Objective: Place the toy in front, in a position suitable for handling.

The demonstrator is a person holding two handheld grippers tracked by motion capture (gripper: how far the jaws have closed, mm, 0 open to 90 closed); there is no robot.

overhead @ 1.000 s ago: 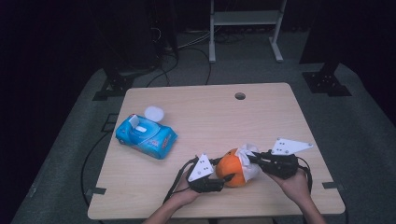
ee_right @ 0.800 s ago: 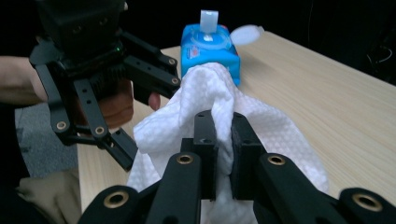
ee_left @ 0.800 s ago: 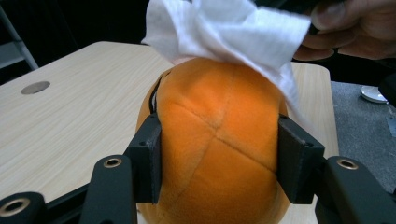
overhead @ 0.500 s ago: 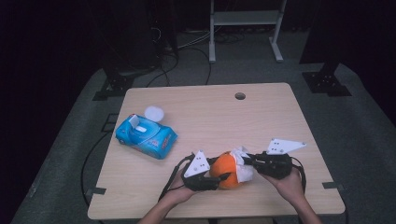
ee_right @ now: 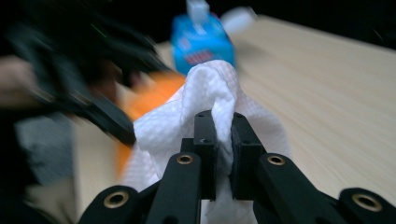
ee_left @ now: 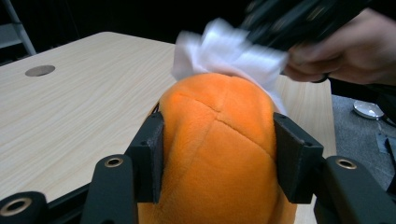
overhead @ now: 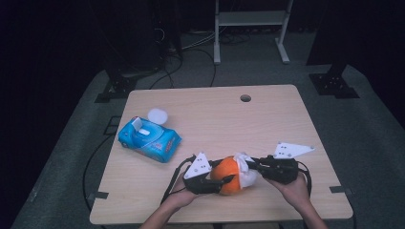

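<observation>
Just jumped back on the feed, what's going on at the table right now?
A person is working with a claw in each hand at the near edge of the table. The left claw is clamped on an orange plush ball, one jaw on each side. The right claw pinches a white wipe and presses it against the top of the ball, apparently wiping it. A blue wipes pack lies on the table's left, its lid flipped open.

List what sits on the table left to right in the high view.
Blue wipes pack → left tongs → orange plush ball → white wipe → right tongs.
</observation>
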